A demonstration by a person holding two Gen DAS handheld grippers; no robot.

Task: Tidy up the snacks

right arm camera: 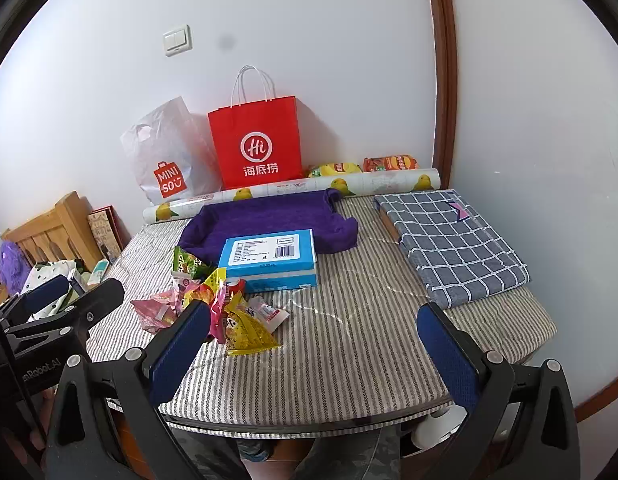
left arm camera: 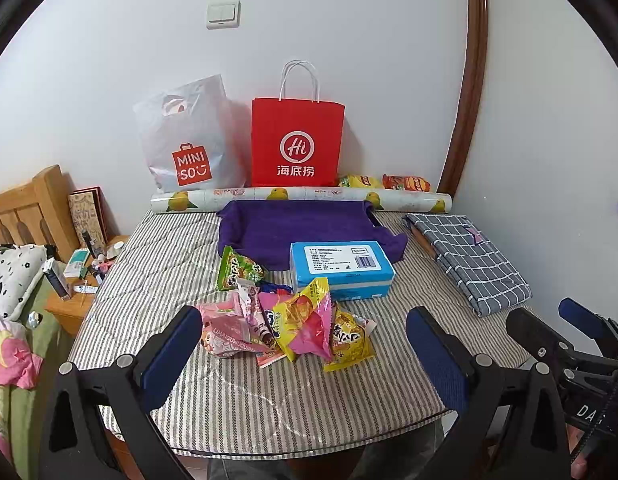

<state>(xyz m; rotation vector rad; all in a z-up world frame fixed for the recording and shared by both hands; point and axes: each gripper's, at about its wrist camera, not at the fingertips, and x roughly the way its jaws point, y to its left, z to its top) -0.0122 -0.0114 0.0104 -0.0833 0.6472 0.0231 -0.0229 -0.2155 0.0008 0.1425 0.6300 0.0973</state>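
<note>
A heap of snack packets [left arm camera: 287, 326] lies on the striped table cover, pink, yellow and green; it also shows in the right wrist view [right arm camera: 225, 312]. A green packet [left arm camera: 237, 268] lies at its far side. A purple cloth tray [left arm camera: 305, 232] [right arm camera: 269, 220] sits behind, with a blue box [left arm camera: 341, 272] [right arm camera: 271, 262] in front of it. My left gripper [left arm camera: 305, 356] is open and empty, just short of the heap. My right gripper [right arm camera: 315, 348] is open and empty, over the table's front, to the right of the heap.
A red paper bag [left arm camera: 297, 142], a white Miniso bag [left arm camera: 189, 148] and a patterned roll [left arm camera: 301, 196] stand at the back wall, with two more snack bags [left arm camera: 385, 182]. A folded checked cloth [right arm camera: 453, 240] lies at right. A bed and nightstand [left arm camera: 73, 280] stand left.
</note>
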